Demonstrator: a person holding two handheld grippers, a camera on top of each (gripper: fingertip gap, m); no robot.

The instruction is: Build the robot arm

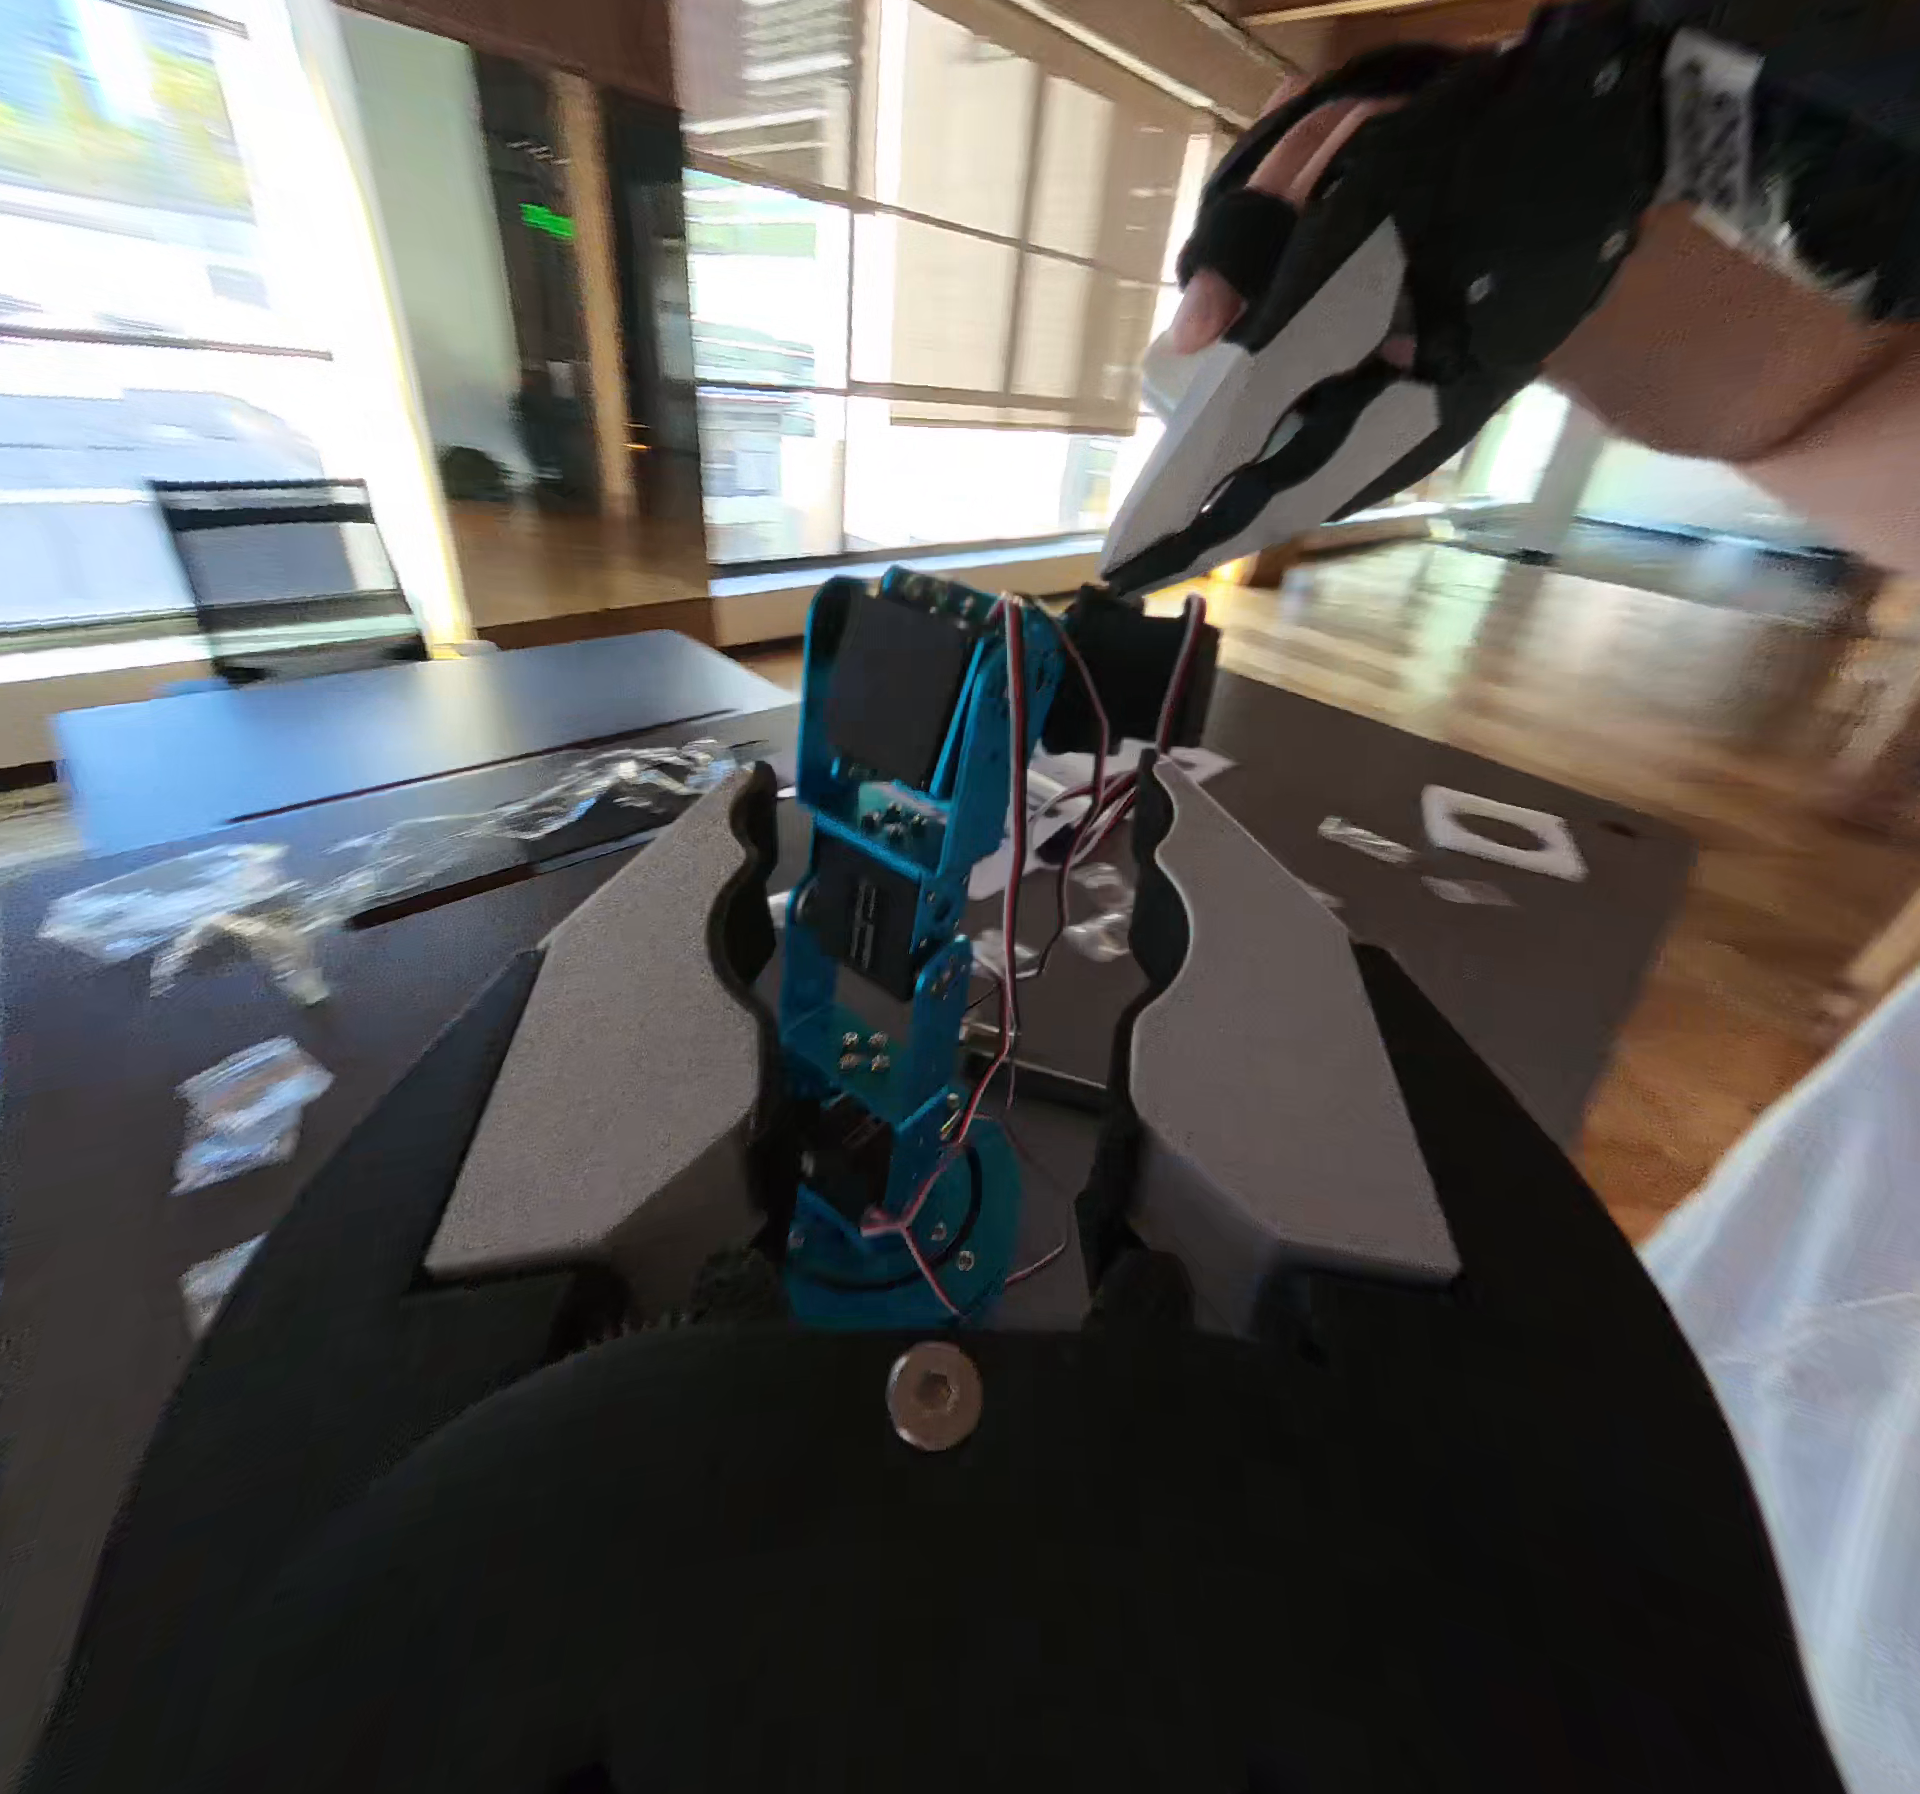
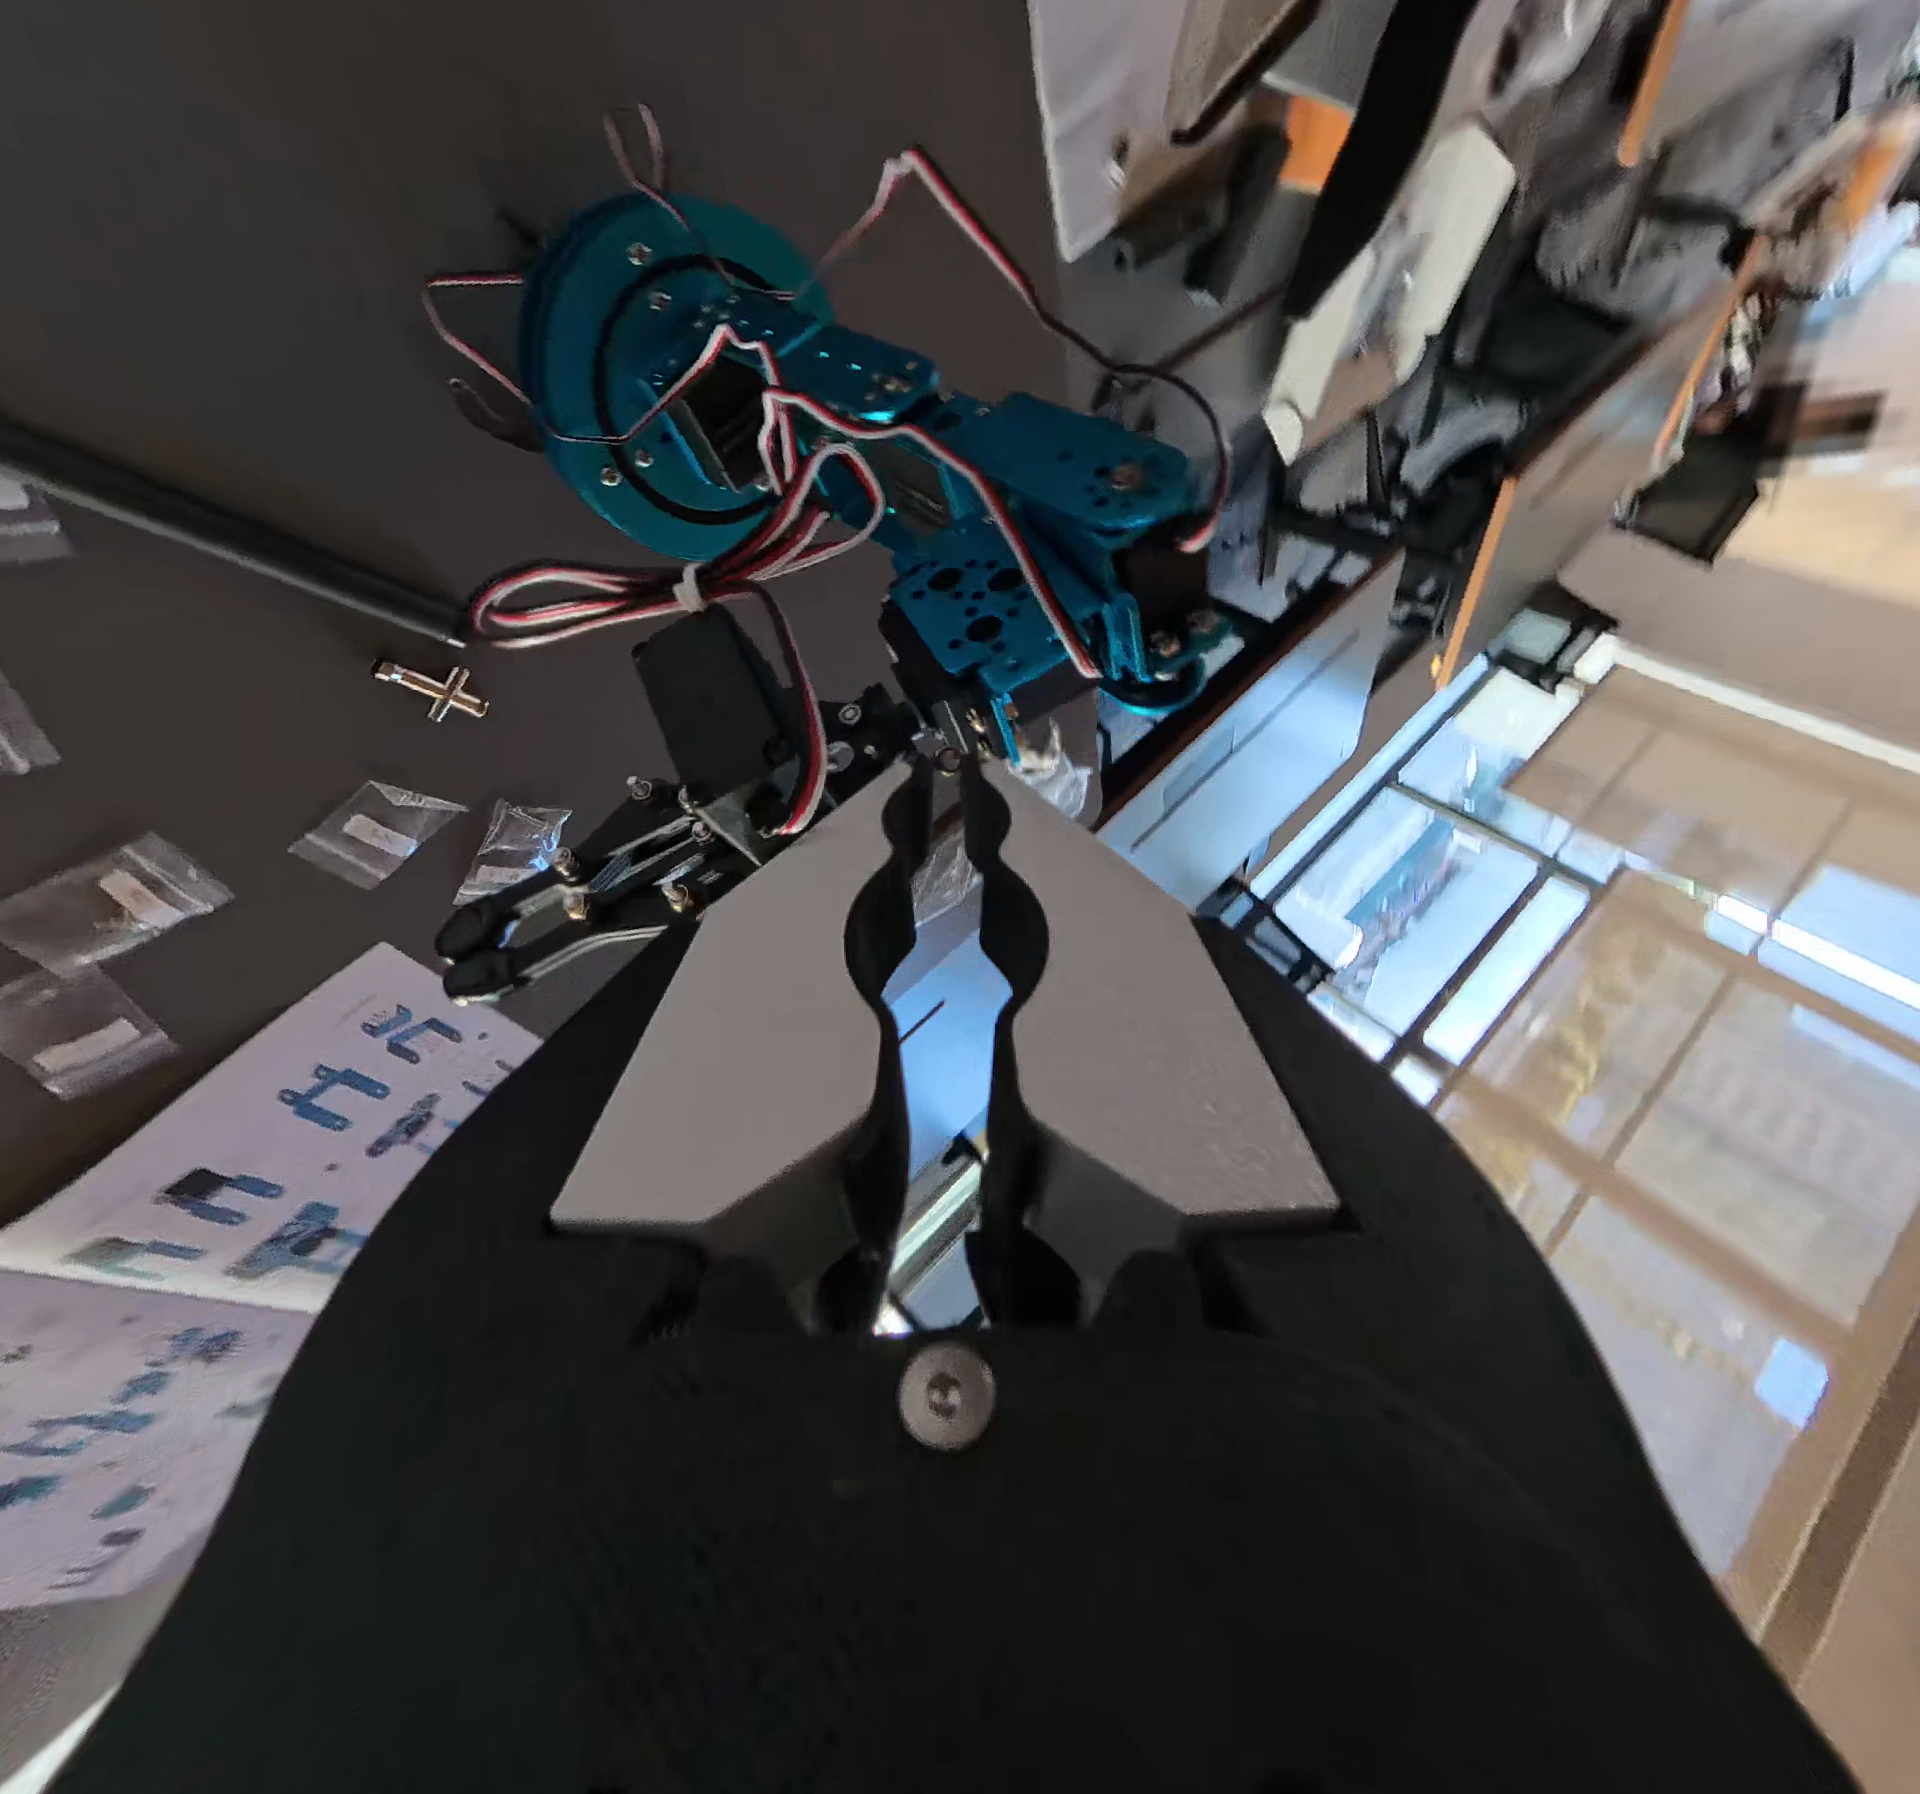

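A blue metal robot-arm kit (image 1: 904, 913) with black servos and red-white wires stands on a dark table (image 1: 416, 716). My left gripper (image 1: 951, 773) is open, one jaw on each side of the arm, with a gap on the right. My right gripper (image 1: 1117, 581) comes down from the upper right, shut on a small black part at the arm's top end. In the right wrist view, my right gripper (image 2: 943, 770) pinches that part beside the blue brackets (image 2: 1039, 497). The round blue base (image 2: 644, 373) and the kit's black claw (image 2: 561, 903) lie beyond.
Small clear plastic bags (image 1: 249, 1110) (image 2: 114, 897) lie scattered on the table. A printed paper sheet (image 2: 260, 1173) and a cross-shaped metal tool (image 2: 442, 695) lie near the claw. A white square ring (image 1: 1501, 830) lies at the right. A chair (image 1: 281, 570) stands behind. Some 11 centimeters of space lies between my two pairs of fingers. The round blue base (image 2: 644, 373) is about equally far from each gripper, around 20 centimeters.
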